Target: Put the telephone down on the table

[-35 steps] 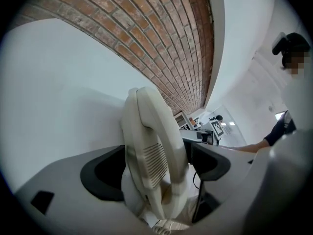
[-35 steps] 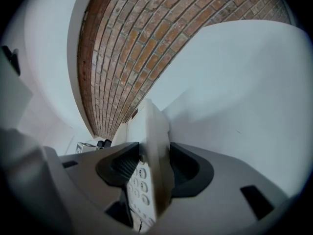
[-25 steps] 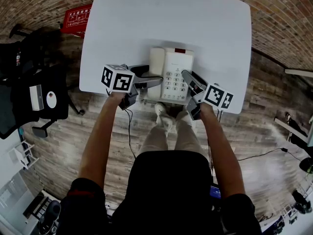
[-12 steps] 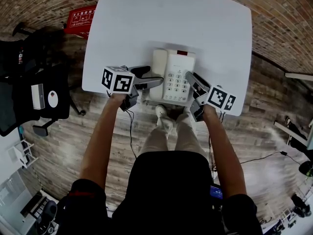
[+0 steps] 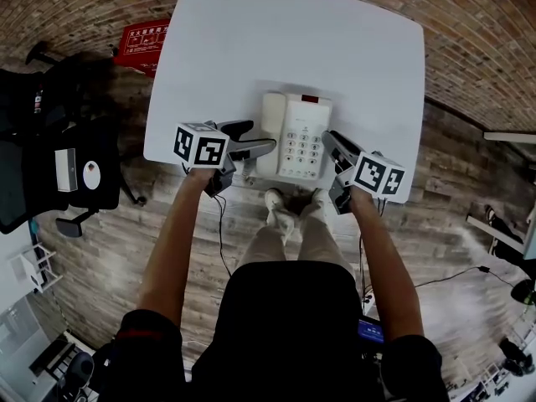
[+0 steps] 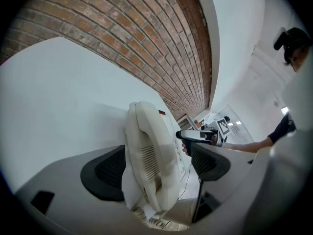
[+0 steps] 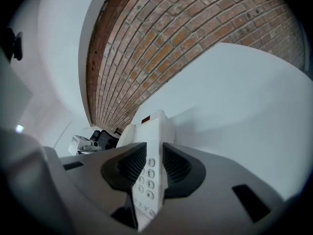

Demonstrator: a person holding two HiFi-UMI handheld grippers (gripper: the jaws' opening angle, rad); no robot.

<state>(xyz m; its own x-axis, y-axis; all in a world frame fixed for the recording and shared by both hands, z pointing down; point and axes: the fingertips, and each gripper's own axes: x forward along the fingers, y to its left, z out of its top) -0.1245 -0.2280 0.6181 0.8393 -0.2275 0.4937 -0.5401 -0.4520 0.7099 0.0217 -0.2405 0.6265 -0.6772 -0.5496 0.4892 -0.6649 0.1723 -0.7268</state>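
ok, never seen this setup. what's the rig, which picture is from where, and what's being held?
There is no robot here. A person works two hand-held, two-jaw tools. The overhead picture comes from a camera on the person's head, looking steeply down. The other two come from cameras riding on each tool, looking along its jaws. The white table carries one thing, a cream telephone near the front edge, with its handset on the cradle. The right tool has just been closing its jaws and clamps the telephone's keypad side. The left tool straddles the handset side, but a gap shows at one pad, so it is not gripping. I can't tell whether the telephone rests fully on the table.
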